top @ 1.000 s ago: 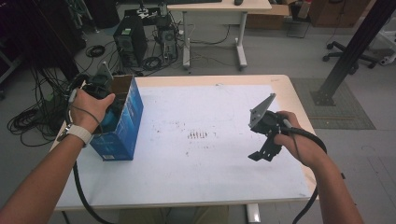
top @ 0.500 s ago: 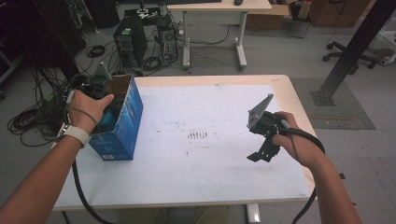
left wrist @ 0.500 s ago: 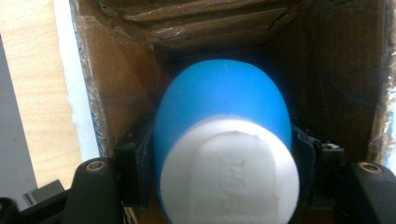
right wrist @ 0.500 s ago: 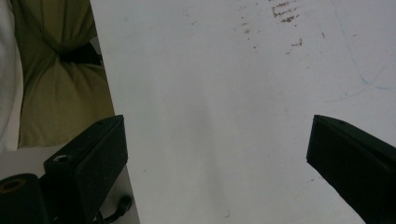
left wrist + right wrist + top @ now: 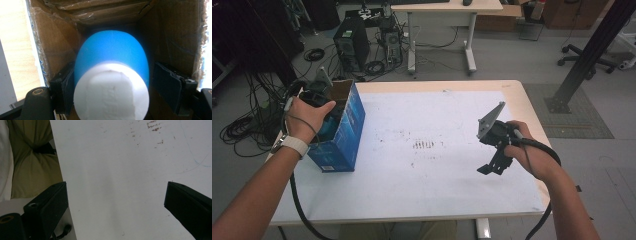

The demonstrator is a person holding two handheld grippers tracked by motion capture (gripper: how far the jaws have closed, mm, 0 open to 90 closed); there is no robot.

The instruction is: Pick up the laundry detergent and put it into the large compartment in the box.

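A blue cardboard box (image 5: 344, 135) stands open-topped at the table's left edge. My left hand (image 5: 307, 117) reaches down into it with the left gripper. Inside, between brown cardboard walls (image 5: 175, 37), a rounded blue object with a white end (image 5: 112, 75) sits between the black pads (image 5: 170, 92). My left gripper (image 5: 112, 85) is shut on it, hugging its two sides. My right gripper (image 5: 494, 165) hangs over the right side of the white table (image 5: 437, 200), tilted down. It is open (image 5: 116, 195), with bare tabletop between its jaws.
Small dark marks (image 5: 424, 145) dot the table's middle. Beyond the far edge stand a computer tower (image 5: 349, 45), a second desk (image 5: 447, 7) and a black post (image 5: 587, 55). Cables (image 5: 242, 125) lie on the floor at left. Olive trousers (image 5: 32, 157) show past the table's near edge.
Almost nothing has moved. My left hand stays in the box, and my right gripper has held its place with only a slight drift.
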